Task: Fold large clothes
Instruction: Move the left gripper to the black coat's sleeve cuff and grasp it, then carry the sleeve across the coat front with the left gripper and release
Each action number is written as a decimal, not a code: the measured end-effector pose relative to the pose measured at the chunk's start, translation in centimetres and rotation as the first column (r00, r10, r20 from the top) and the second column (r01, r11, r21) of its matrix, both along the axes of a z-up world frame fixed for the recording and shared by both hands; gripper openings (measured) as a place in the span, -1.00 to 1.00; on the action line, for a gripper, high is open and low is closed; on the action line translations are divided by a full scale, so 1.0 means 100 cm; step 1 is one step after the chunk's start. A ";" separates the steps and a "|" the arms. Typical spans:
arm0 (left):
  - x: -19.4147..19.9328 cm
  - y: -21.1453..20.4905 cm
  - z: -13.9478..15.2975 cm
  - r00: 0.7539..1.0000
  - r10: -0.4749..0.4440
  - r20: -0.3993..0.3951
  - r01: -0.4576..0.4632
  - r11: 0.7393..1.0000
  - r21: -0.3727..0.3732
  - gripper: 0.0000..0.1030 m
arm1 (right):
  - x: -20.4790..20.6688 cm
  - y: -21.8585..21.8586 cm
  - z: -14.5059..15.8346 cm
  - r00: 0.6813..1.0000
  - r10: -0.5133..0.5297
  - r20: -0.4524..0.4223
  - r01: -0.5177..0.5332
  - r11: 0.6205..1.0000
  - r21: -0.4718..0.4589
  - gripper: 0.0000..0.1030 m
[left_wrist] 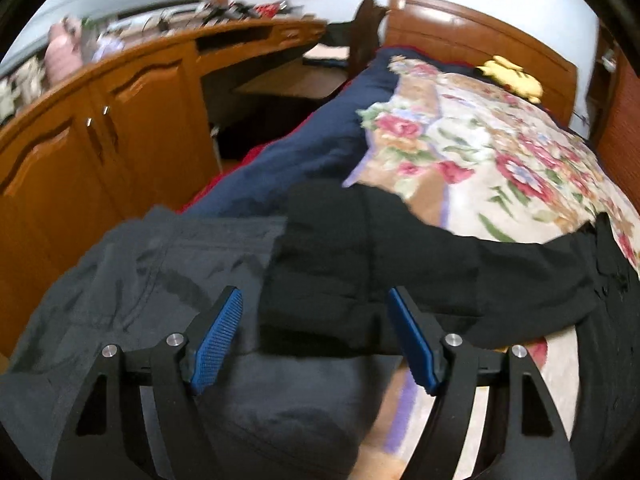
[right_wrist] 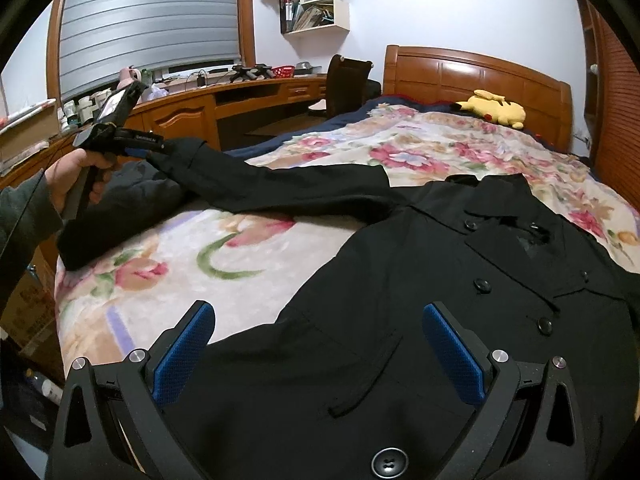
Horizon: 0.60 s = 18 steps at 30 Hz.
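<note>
The black coat (right_wrist: 400,300) lies flat on the bed (right_wrist: 208,256), front side up, with its buttons showing. One sleeve (right_wrist: 280,188) stretches out to the side, toward the bed's edge. A dark grey piece of clothing (left_wrist: 140,272) sits bunched up at that edge, just beside the sleeve's end.

What could go wrong? I think the sleeve could slide off the bed, because its end is so near the edge. It could also get mixed up with the grey clothing. Then a grab might catch both things at once. And the coat's cloth looks smooth, so a fold might slip open again.

The left tongs (left_wrist: 316,332) are wide open in their own camera. The sleeve's end sits right between the blue pads (left_wrist: 216,340), but nothing is pinched. In the other camera they seem to touch the sleeve.

The right tongs (right_wrist: 320,356) are wide open too. They hover over the lower front of the coat and hold nothing.
</note>
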State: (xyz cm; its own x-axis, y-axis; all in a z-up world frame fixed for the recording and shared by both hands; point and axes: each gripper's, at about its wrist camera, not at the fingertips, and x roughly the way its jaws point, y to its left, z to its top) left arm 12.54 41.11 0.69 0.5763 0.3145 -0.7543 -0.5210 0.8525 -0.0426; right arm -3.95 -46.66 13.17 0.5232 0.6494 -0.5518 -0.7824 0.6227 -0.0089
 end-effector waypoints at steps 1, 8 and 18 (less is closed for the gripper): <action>0.000 0.001 -0.002 1.000 0.004 -0.004 -0.004 1.000 -0.007 0.47 | 0.001 0.000 0.000 1.000 0.004 -0.010 -0.004 1.000 0.005 1.00; 0.002 -0.007 -0.002 0.999 -0.031 0.031 0.032 0.998 -0.047 -0.59 | -0.003 0.003 -0.001 1.000 -0.009 0.027 0.010 1.000 -0.019 1.00; 0.000 -0.087 0.054 0.979 -0.191 0.074 0.187 0.981 0.057 -0.88 | -0.013 -0.023 0.016 0.998 -0.020 0.058 0.019 1.000 0.013 1.00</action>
State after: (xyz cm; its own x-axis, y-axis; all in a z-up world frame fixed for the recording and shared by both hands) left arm 12.58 32.44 6.12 0.6858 0.2302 -0.6904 -0.3471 0.9373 -0.0323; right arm -5.22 -49.00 14.72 0.5671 0.6452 -0.5120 -0.7683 0.6384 -0.0466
